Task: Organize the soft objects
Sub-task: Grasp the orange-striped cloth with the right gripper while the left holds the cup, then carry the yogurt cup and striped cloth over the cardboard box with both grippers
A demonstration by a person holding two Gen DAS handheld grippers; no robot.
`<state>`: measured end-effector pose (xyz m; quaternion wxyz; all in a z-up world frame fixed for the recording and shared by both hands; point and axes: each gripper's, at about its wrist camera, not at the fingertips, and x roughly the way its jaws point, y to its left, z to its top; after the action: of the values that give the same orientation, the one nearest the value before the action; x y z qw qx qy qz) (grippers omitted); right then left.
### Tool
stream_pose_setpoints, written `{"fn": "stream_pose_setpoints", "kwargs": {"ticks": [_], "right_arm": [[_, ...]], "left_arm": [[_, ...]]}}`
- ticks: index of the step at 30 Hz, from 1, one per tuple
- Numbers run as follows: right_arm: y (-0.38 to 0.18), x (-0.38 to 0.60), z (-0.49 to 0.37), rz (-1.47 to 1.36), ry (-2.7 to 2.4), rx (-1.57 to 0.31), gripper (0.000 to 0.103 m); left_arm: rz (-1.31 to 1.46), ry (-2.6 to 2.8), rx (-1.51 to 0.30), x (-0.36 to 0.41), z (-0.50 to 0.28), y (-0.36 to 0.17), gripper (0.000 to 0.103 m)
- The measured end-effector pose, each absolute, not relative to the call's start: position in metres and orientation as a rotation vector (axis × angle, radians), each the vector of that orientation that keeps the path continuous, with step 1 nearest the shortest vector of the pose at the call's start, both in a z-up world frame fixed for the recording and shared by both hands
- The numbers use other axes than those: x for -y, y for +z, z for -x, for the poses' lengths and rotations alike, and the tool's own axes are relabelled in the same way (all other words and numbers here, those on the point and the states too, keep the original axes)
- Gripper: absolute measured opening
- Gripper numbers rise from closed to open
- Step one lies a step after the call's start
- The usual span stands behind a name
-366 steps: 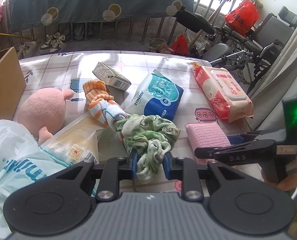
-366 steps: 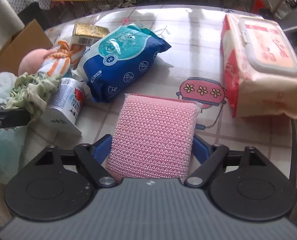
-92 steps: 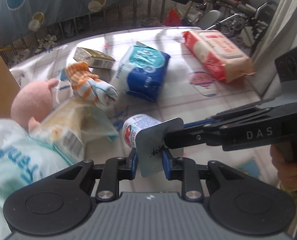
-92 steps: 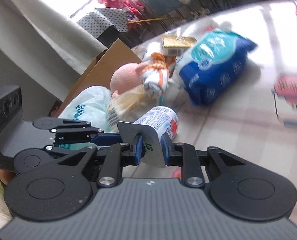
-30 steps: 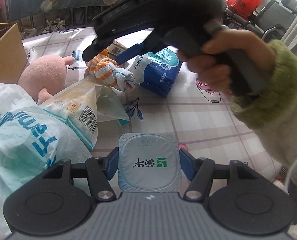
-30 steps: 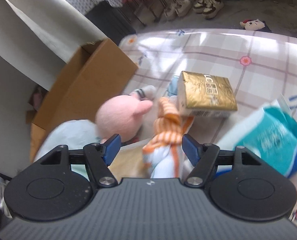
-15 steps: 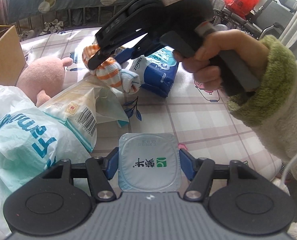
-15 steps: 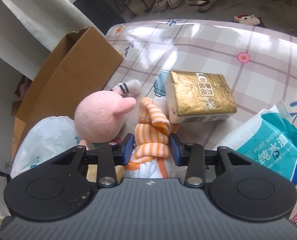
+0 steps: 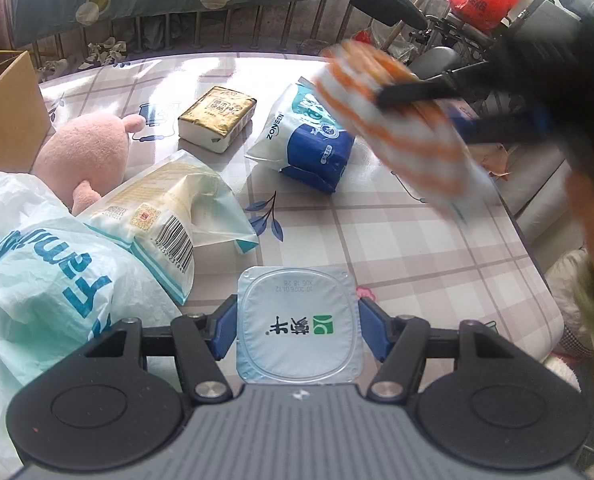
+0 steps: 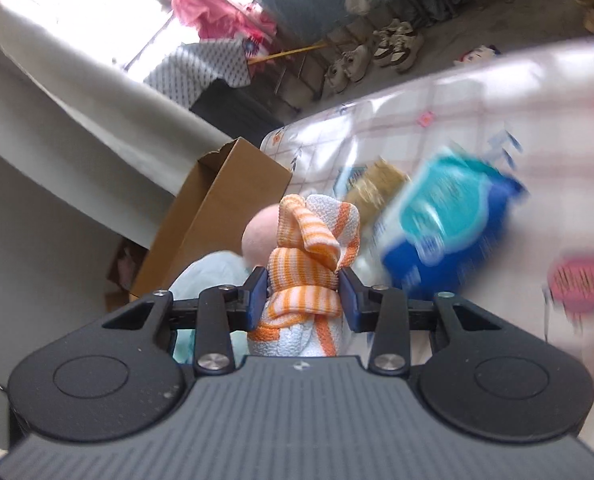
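Two gripper holds: left gripper [image 9: 297,322] clamps yogurt cup [image 9: 299,328], right gripper [image 10: 303,294] striped cloth [image 10: 309,264], checked tablecloth [image 9: 397,240]

left gripper [image 9: 299,332] jaws clamped, right gripper [image 10: 303,292] jaws pinched

The foil lid of the yogurt cup [image 9: 299,326] carries a green logo with two Chinese characters and, seen upside down, a printed date code that looks like "10 2026.01.12". The blue wipes pack [image 9: 311,136] reads "ZONBEN" up its side. The white plastic bag [image 9: 45,280] shows large blue letters, only partly legible. The clear packet [image 9: 165,208] bears a barcode and a QR code.
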<state>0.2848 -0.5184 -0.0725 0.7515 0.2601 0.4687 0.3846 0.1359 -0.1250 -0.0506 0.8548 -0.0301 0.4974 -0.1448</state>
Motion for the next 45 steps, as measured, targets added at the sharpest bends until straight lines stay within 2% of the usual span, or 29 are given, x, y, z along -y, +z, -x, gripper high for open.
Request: {"fn": "stream_pose_setpoints", "kwargs": {"ticks": [9,15,27,33,45], "right_arm": [[-0.147,0.538,-0.206,-0.812,0.760,-1.119,0.037],[-0.155,0.532,-0.184,-0.891,0.762,-1.108,0.037],[-0.097,0.529,-0.155,-0.828,0.799,-1.037,0.037],[-0.056,0.508,-0.153,-0.773,0.860,-0.989,0.038],[0.019,0.359,-0.200,-0.629,1.098,-1.007,0.038]], "left_arm": [[0.082,-0.292,-1.028,0.126,-0.130,-0.050,0.063],[0.109,-0.297,-0.996,0.127,-0.120,-0.039,0.063],[0.182,-0.325,-0.882,0.113,-0.086,0.008,0.063],[0.242,-0.314,-0.817,0.081,-0.075,0.038,0.063],[0.303,-0.099,-0.697,-0.049,-0.063,0.095,0.063]]}}
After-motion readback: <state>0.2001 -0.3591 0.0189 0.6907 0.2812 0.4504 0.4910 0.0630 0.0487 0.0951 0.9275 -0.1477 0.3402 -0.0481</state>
